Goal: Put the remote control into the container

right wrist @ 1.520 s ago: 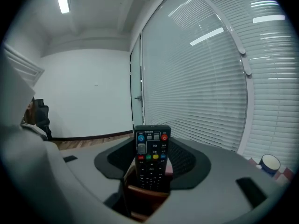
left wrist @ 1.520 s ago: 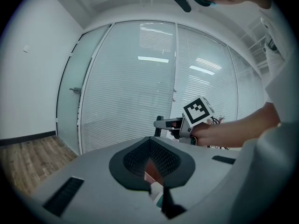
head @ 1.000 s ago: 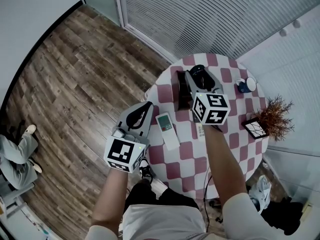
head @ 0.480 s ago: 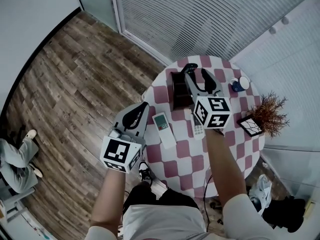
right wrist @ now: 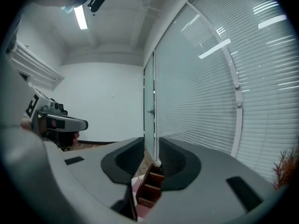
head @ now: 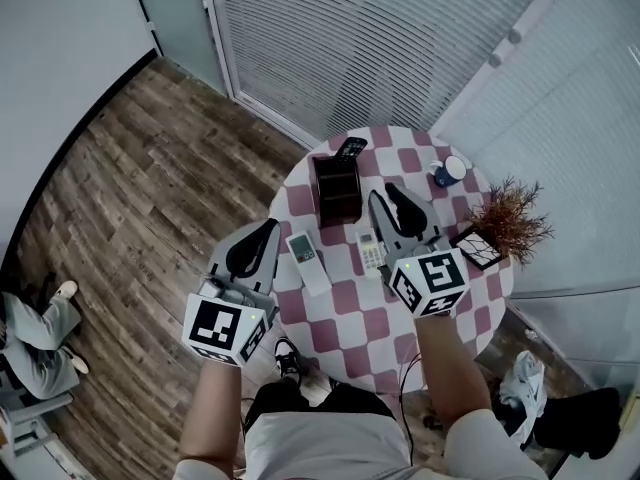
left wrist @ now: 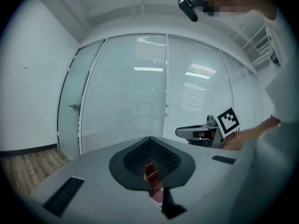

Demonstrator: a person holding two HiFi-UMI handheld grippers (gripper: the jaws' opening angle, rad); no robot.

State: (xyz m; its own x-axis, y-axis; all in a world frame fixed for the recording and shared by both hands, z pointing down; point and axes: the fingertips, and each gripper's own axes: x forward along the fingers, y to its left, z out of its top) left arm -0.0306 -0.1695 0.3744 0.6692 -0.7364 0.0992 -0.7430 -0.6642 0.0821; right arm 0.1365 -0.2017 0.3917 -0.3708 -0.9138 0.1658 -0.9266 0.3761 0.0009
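Two grippers are held nearly level, pointing forward over the table's (head: 345, 320) near side. The left gripper (head: 265, 230) is closed and empty. The right gripper's (head: 390, 196) jaws, slightly apart, have just been closing on nothing. The remote control (head: 350, 149) stands lengthwise in the container's (head: 337, 190) far end, leaning away.

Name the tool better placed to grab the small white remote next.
Right. The right tool hovers beside the small white remote; its jaws have just been closing but stand apart, empty. The left tool, jaws shut, sits beyond the larger white remote.
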